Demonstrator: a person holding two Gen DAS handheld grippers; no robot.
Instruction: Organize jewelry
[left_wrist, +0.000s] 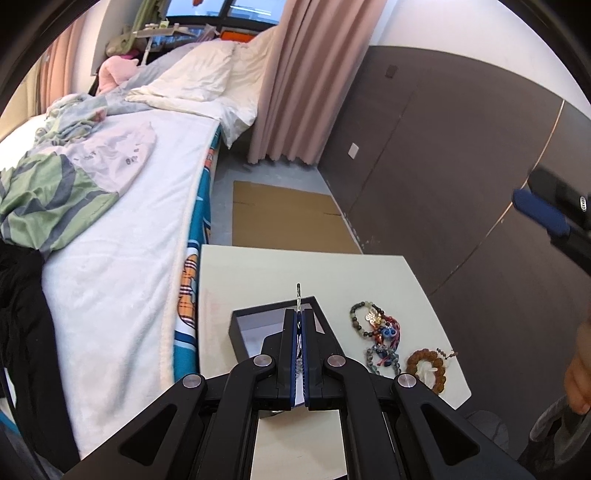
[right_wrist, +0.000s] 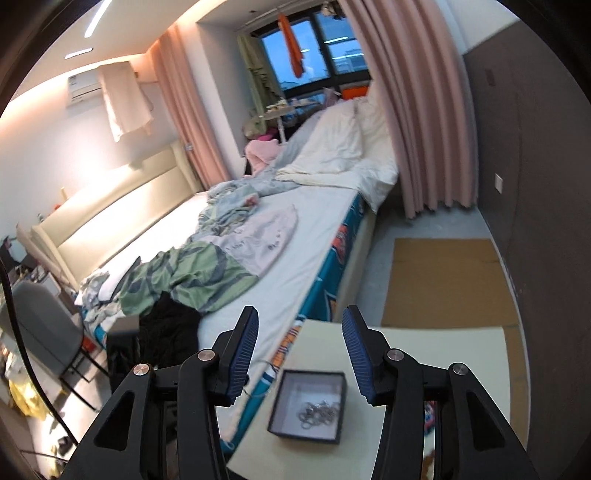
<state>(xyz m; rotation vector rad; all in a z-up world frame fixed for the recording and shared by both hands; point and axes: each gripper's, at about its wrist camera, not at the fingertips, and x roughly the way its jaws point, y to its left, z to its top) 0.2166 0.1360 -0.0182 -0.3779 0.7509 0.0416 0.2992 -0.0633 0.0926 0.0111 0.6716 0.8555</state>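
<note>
My left gripper (left_wrist: 299, 314) is shut on a thin silver ring-like piece of jewelry (left_wrist: 298, 291) and holds it above the open black box (left_wrist: 242, 328) on the cream table (left_wrist: 388, 280). Beaded bracelets (left_wrist: 373, 325) and a brown bead bracelet (left_wrist: 426, 365) lie to the right of the box. My right gripper (right_wrist: 299, 350) is open and empty, high above the table; below it the black box (right_wrist: 308, 404) holds several silver rings (right_wrist: 317, 413). The right gripper also shows at the right edge of the left wrist view (left_wrist: 543, 212).
A bed (left_wrist: 122, 229) with crumpled bedding runs along the table's left side. Flat cardboard (left_wrist: 288, 218) lies on the floor beyond the table. A dark wall panel (left_wrist: 443, 166) stands to the right. A grey chair (right_wrist: 40, 332) is far left.
</note>
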